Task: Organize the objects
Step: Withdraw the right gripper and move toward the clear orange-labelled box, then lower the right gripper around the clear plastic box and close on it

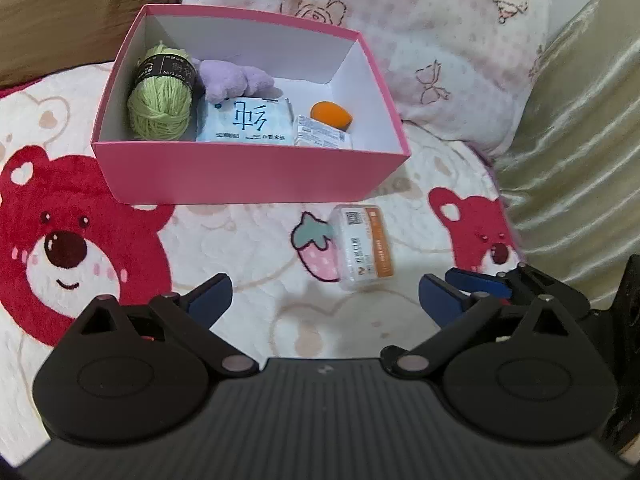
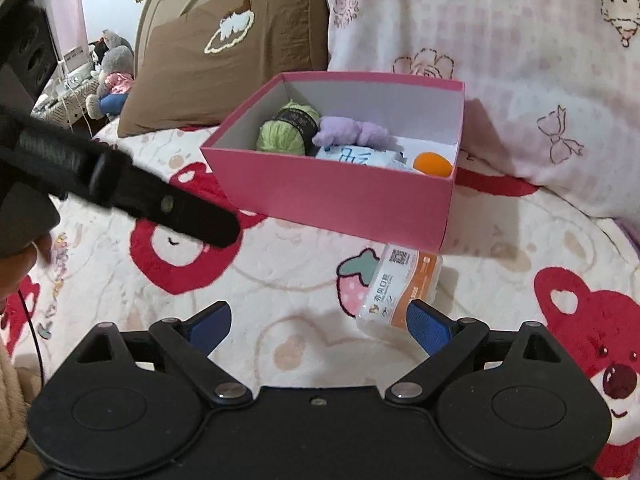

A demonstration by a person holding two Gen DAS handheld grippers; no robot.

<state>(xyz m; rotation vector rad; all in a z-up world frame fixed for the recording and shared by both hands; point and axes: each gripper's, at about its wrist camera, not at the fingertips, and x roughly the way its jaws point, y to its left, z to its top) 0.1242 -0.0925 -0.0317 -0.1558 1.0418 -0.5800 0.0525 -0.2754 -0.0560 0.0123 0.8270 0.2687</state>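
left gripper [image 1: 326, 294] jaws wide open, nothing between the blue pads [image 1: 210, 296], angled down and forward. right gripper [image 2: 320, 320] also wide open, empty, low. right view: left unit's black finger crosses upper left, person's hand [image 2: 18, 268] at the left edge

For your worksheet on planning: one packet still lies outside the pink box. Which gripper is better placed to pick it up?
Right, probably. The right gripper is open with the packet just beyond its right finger; the left gripper, also open, sits farther back from it.
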